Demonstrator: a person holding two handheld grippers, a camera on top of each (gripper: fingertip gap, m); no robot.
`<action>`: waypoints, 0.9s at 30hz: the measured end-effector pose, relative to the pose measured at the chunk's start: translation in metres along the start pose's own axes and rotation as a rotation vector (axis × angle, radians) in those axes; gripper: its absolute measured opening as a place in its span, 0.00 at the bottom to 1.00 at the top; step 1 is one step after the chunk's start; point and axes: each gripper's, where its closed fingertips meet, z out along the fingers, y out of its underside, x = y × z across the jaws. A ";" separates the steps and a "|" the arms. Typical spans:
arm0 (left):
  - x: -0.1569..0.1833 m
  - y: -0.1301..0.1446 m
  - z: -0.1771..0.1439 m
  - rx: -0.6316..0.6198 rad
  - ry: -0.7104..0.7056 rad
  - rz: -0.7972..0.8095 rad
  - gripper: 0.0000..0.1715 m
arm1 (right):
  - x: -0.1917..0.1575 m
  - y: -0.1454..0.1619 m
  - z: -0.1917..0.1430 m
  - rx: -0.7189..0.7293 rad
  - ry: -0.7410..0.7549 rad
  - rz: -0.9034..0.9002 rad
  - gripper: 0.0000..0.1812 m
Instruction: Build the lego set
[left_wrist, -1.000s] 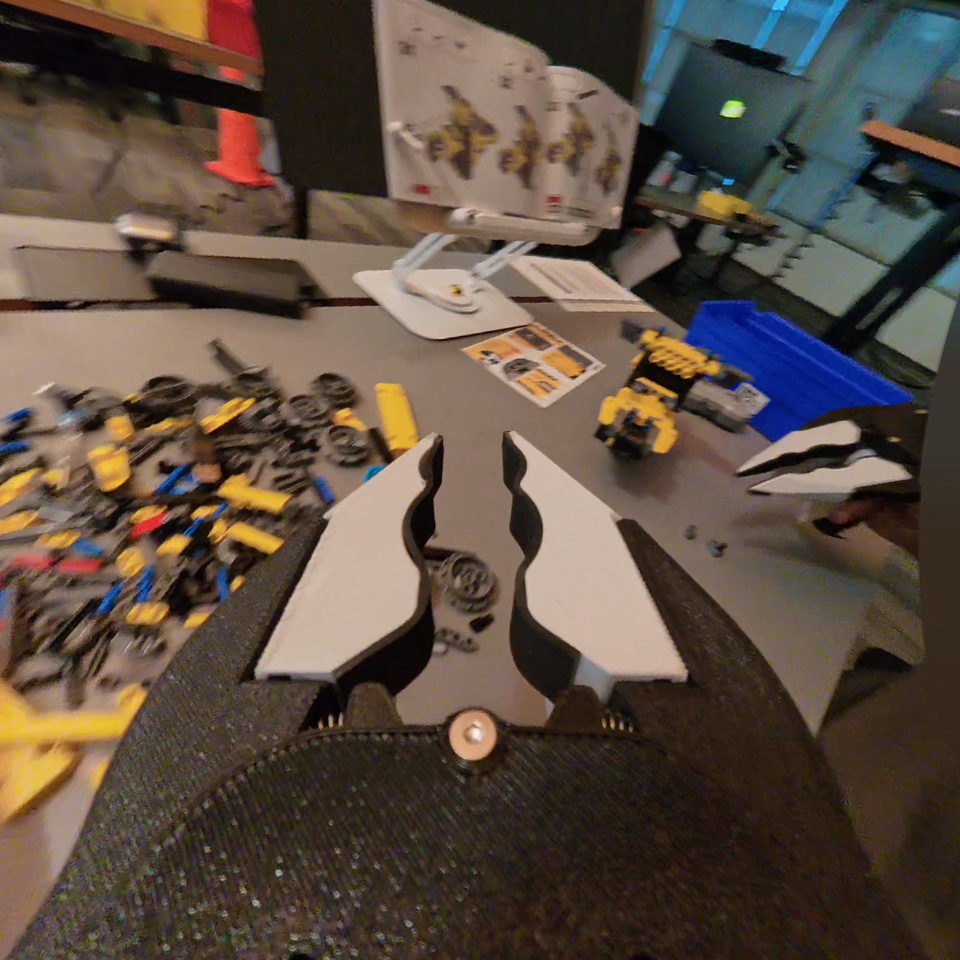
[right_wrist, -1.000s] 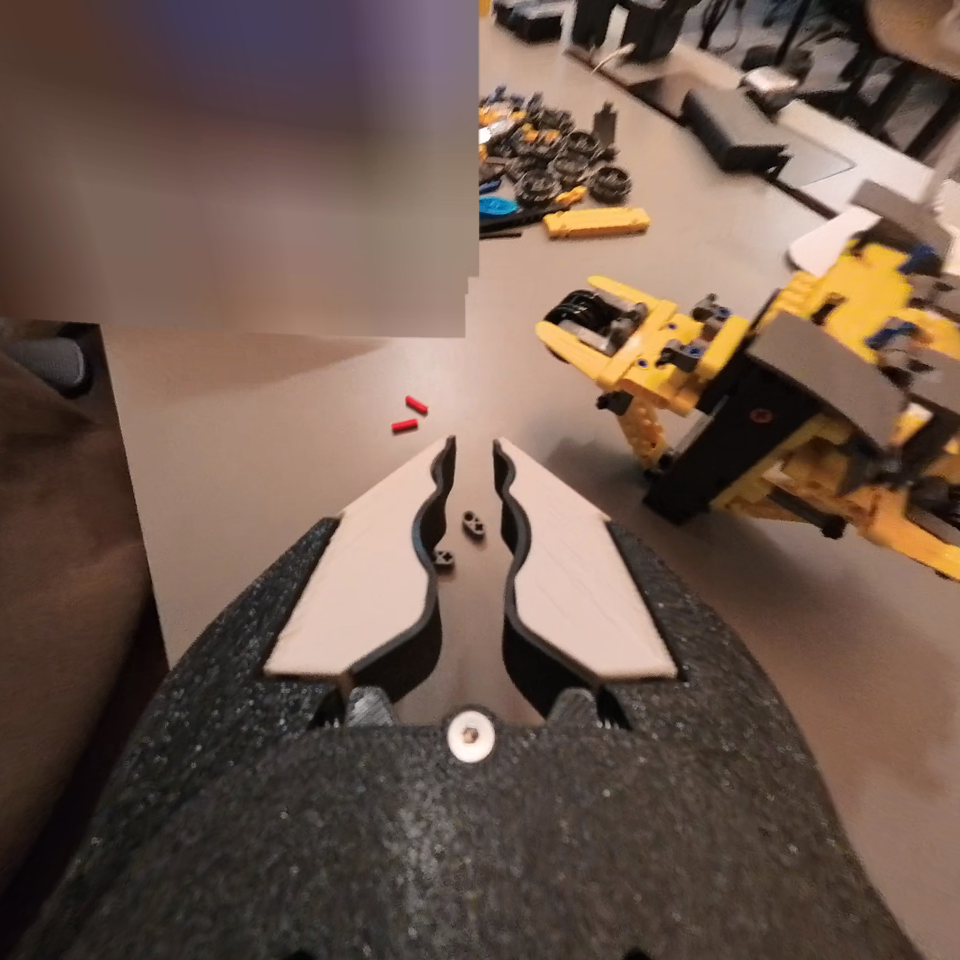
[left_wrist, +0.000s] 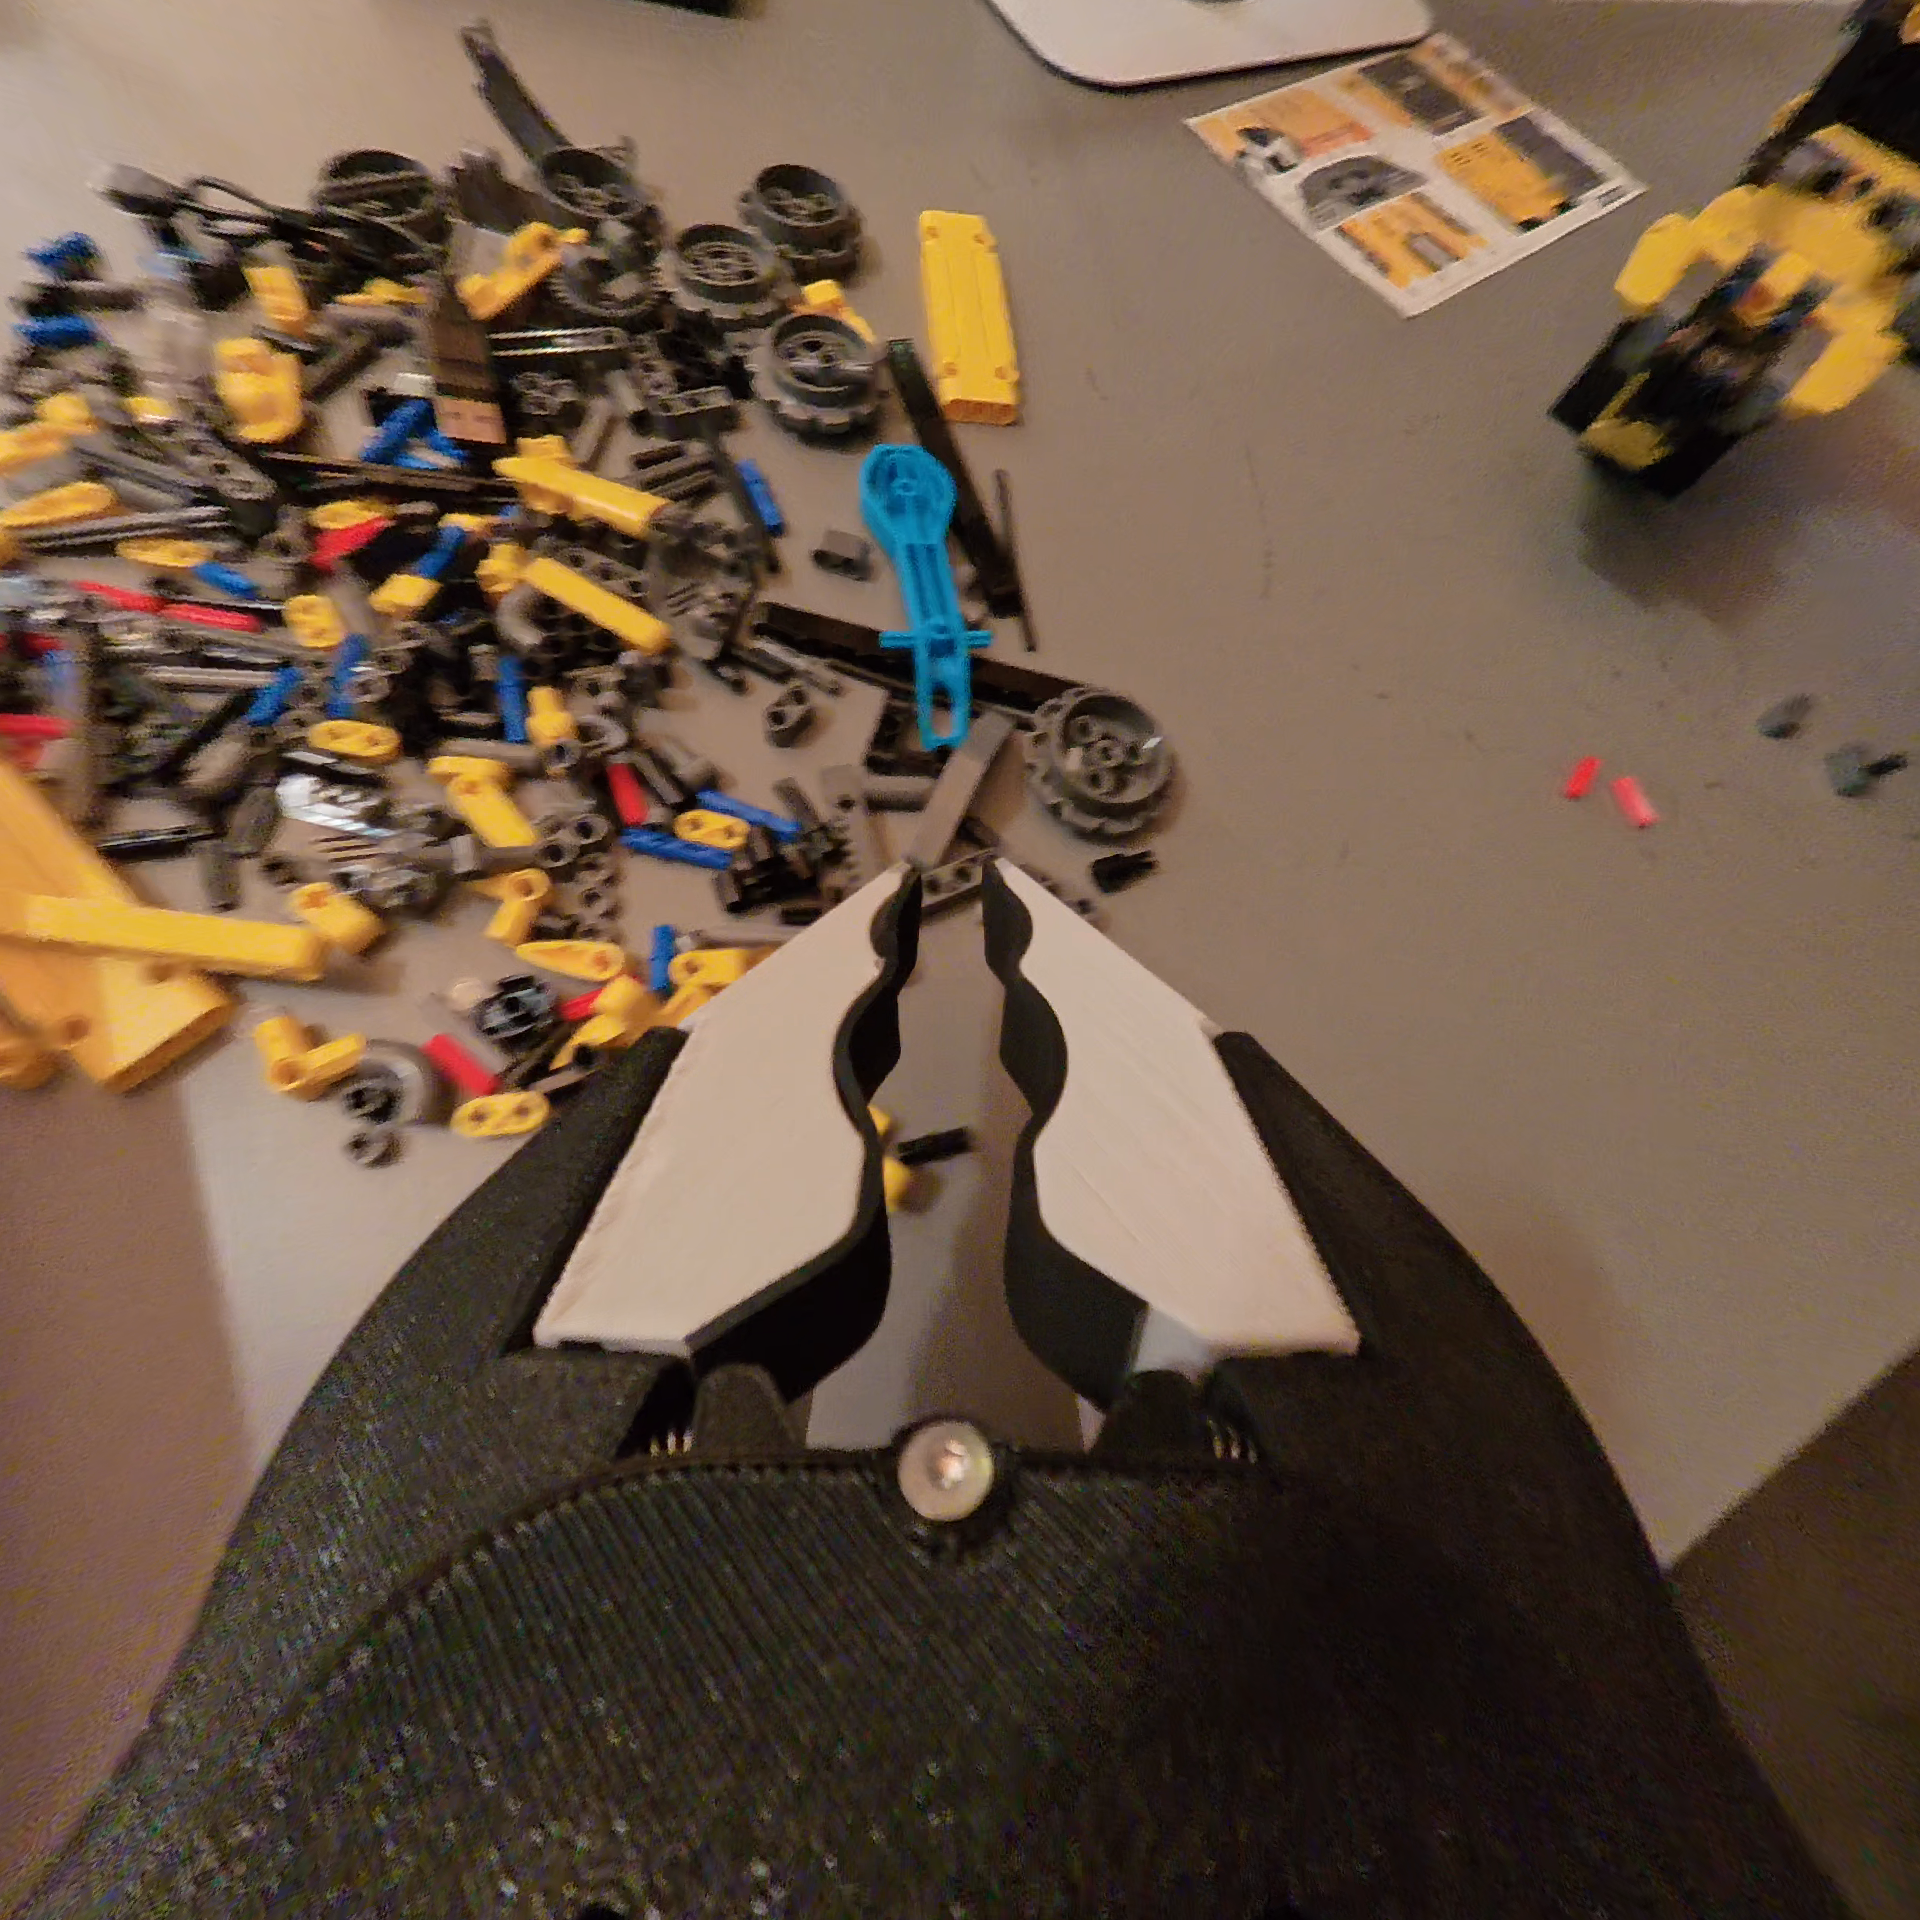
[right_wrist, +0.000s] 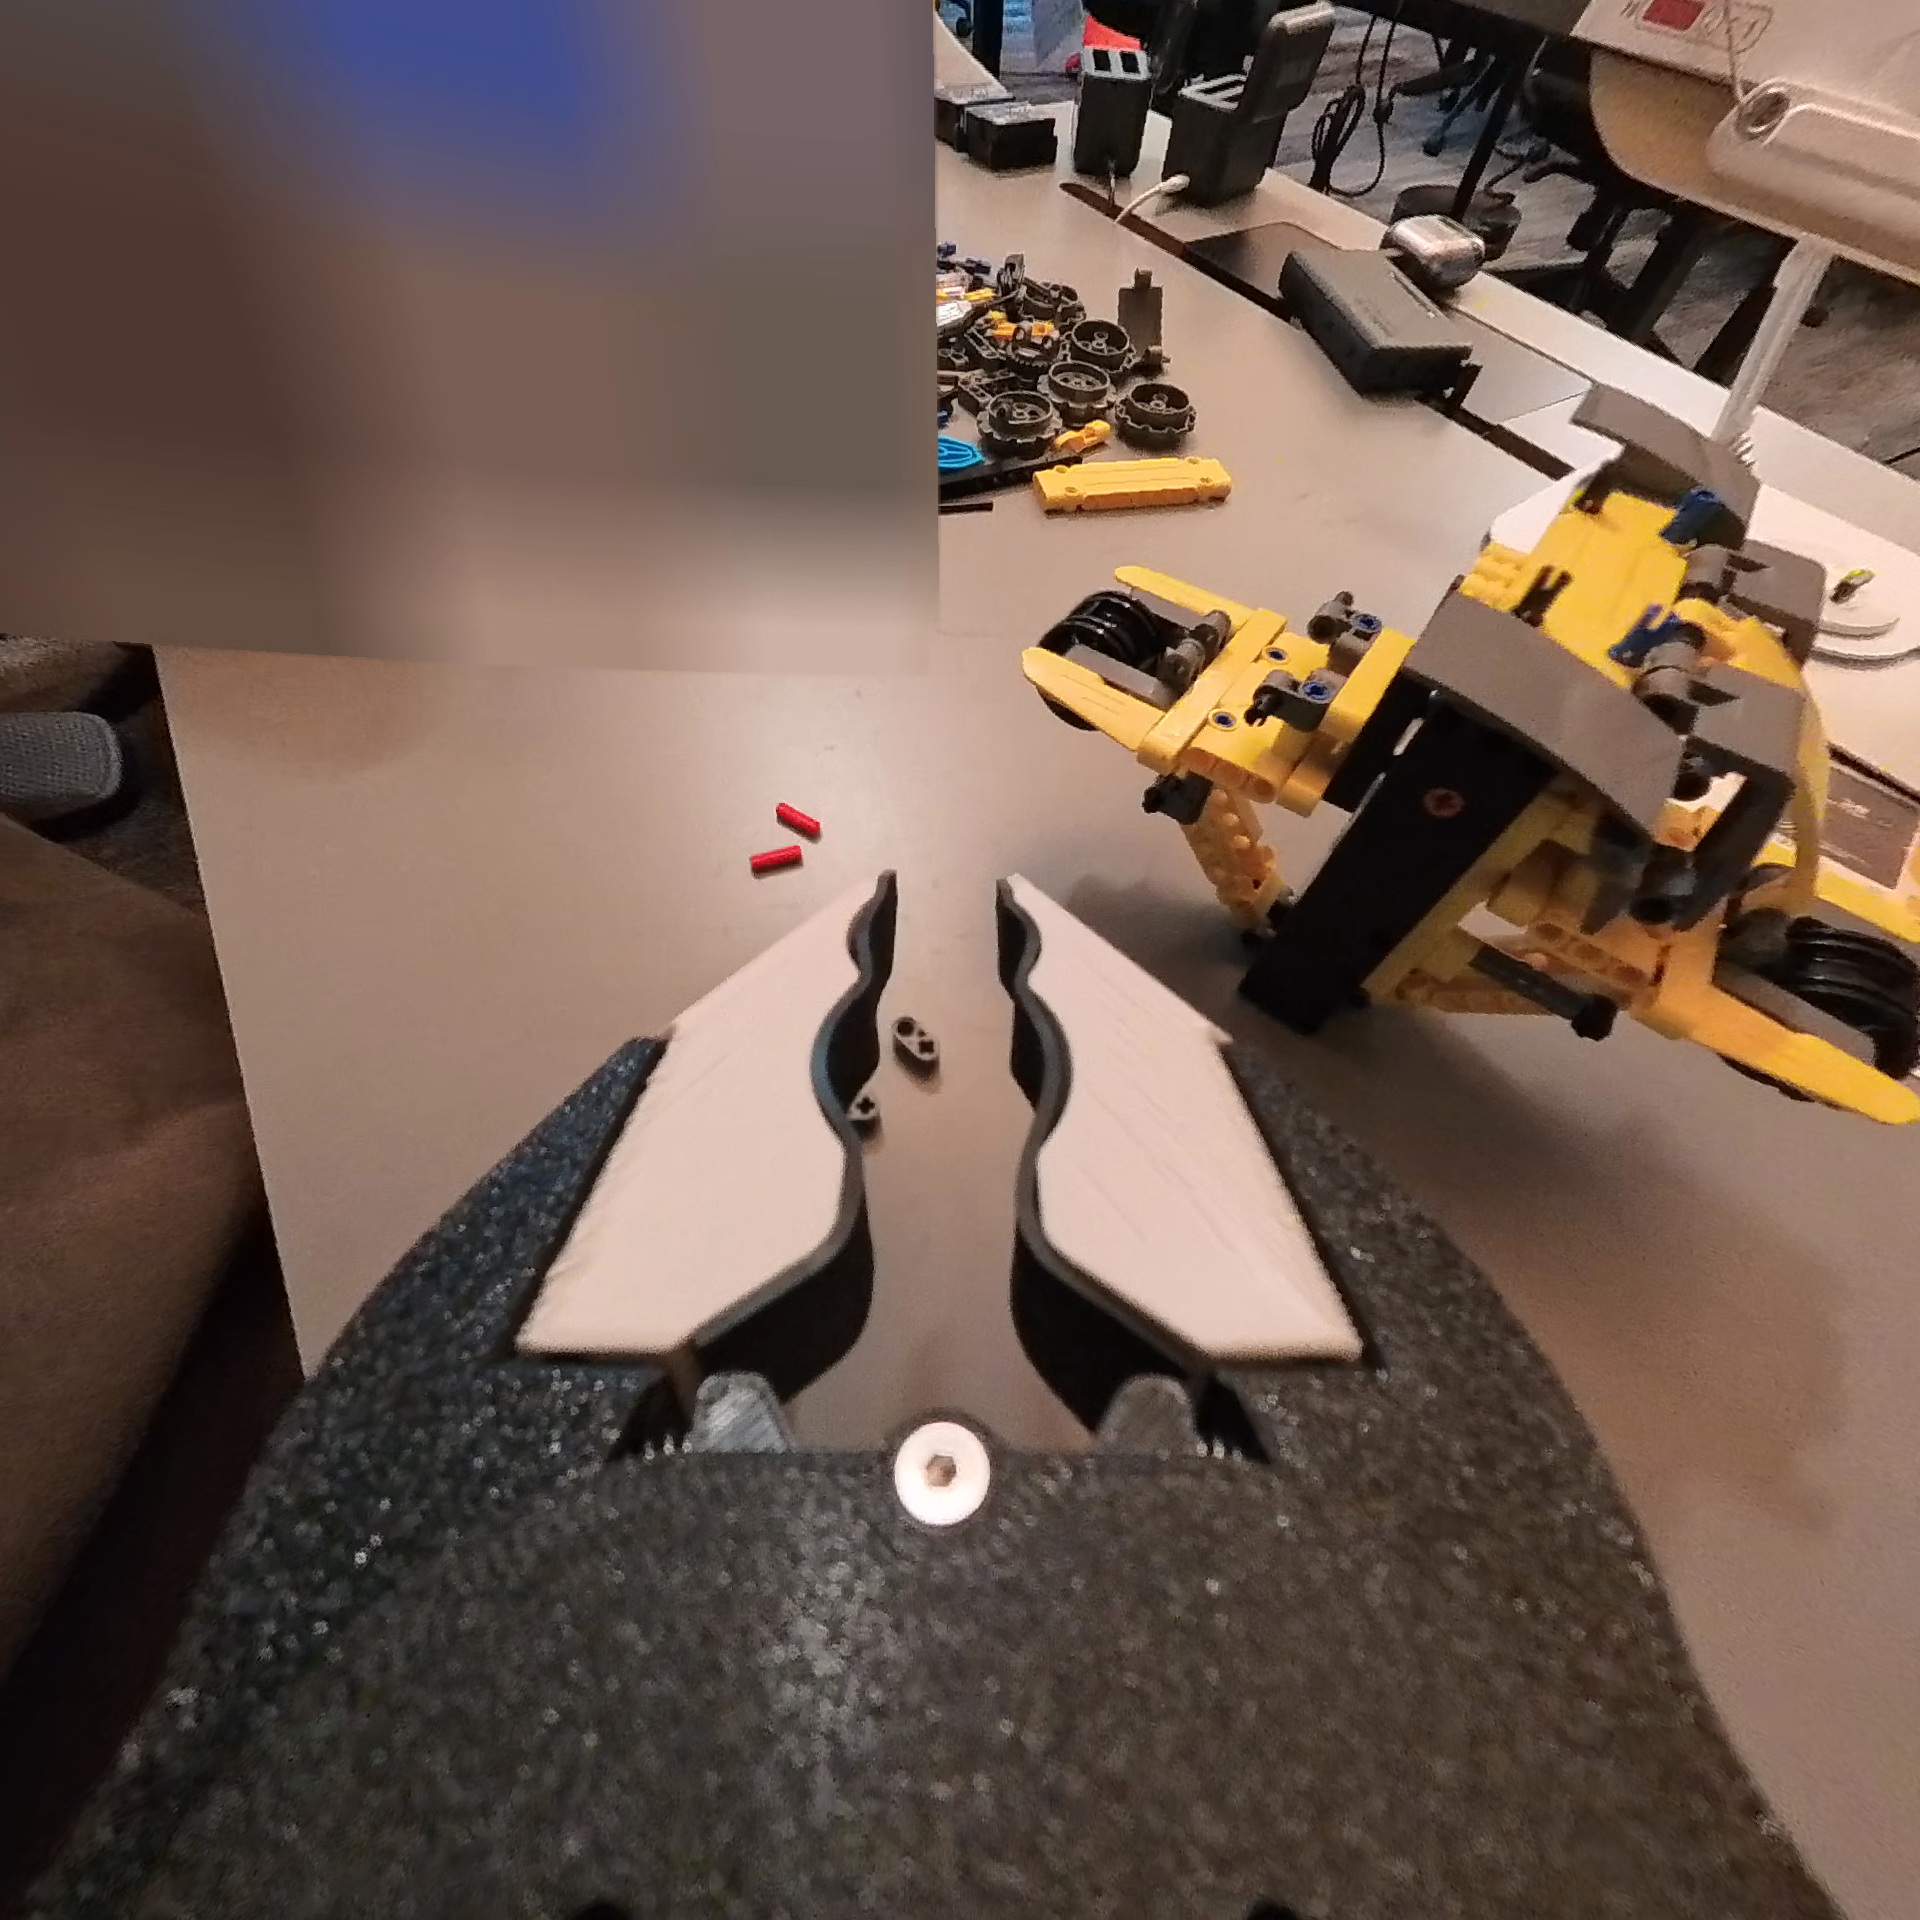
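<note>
Both of my hand-held grippers hang empty over the grey worktop (left_wrist: 1351, 727), one at the loose-parts pile, one by the yellow model.

My left hand-held gripper (left_wrist: 948, 881) has its jaws a narrow gap apart, holding nothing, tips just over a small dark beam (left_wrist: 954, 875) at the pile's near fringe; a dark toothed wheel (left_wrist: 1099, 764) and a light-blue lever piece (left_wrist: 920, 582) lie just beyond, and a long yellow panel (left_wrist: 968, 317) sits at the pile's far side, toward a printed leaflet (left_wrist: 1413, 166) (blurred here). My right hand-held gripper (right_wrist: 943, 894) is parted a little wider, also empty, low over the worktop near its front edge; a small dark two-hole link (right_wrist: 915, 1039) and a dark cross-hole bush (right_wrist: 862, 1110) lie on the surface between its fingers, two red pins (right_wrist: 787, 840) just past its left fingertip, and the yellow-and-black model vehicle (right_wrist: 1507, 831) stands close to its right.
</note>
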 end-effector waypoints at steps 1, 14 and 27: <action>0.007 -0.001 0.004 -0.002 0.037 -0.010 0.05 | -0.001 -0.001 0.001 0.002 -0.004 -0.002 0.10; 0.009 0.009 0.040 -0.157 -0.070 0.032 0.09 | -0.003 0.009 -0.001 0.005 0.005 0.011 0.10; 0.002 0.009 0.042 -0.211 -0.183 0.129 0.07 | 0.003 0.014 -0.005 0.021 0.012 0.026 0.10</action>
